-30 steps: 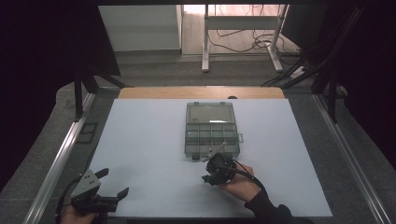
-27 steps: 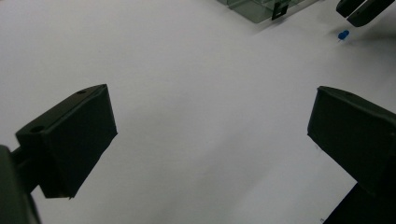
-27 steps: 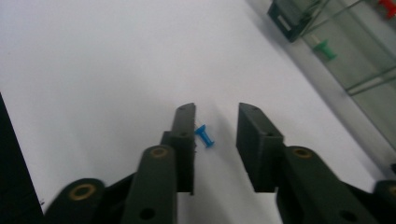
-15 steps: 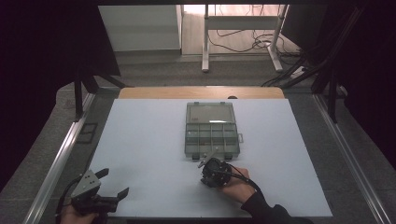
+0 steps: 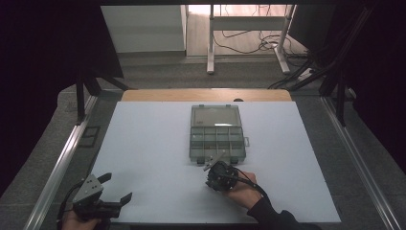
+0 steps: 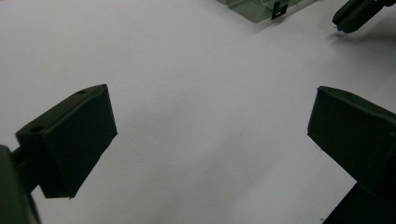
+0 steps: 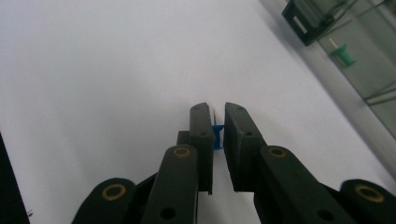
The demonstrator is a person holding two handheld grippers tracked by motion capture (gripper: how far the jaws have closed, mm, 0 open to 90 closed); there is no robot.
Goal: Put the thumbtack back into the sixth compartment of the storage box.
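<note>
A clear compartment box (image 5: 216, 133) lies open in the middle of the white table (image 5: 153, 143). Just in front of its near edge, my right gripper (image 5: 209, 166) is held in a hand. In the right gripper view, the right gripper (image 7: 218, 116) is shut on a small blue push pin (image 7: 217, 137), pin tip pointing up past the jaws. A green push pin (image 7: 344, 52) lies inside the box (image 7: 327, 18). At the table's near left corner, my left gripper (image 5: 117, 188) stands open; in its own view the left gripper (image 6: 210, 126) has bare table between the jaws.
The left gripper view catches the box corner with its latch (image 6: 254, 8) and the right gripper (image 6: 357, 14) at the top right. A wooden strip (image 5: 206, 94) borders the far table edge. Metal rails (image 5: 62, 158) run along both sides.
My right gripper has drifted slightly left and toward the near edge, away from the box. The left gripper has stayed put.
</note>
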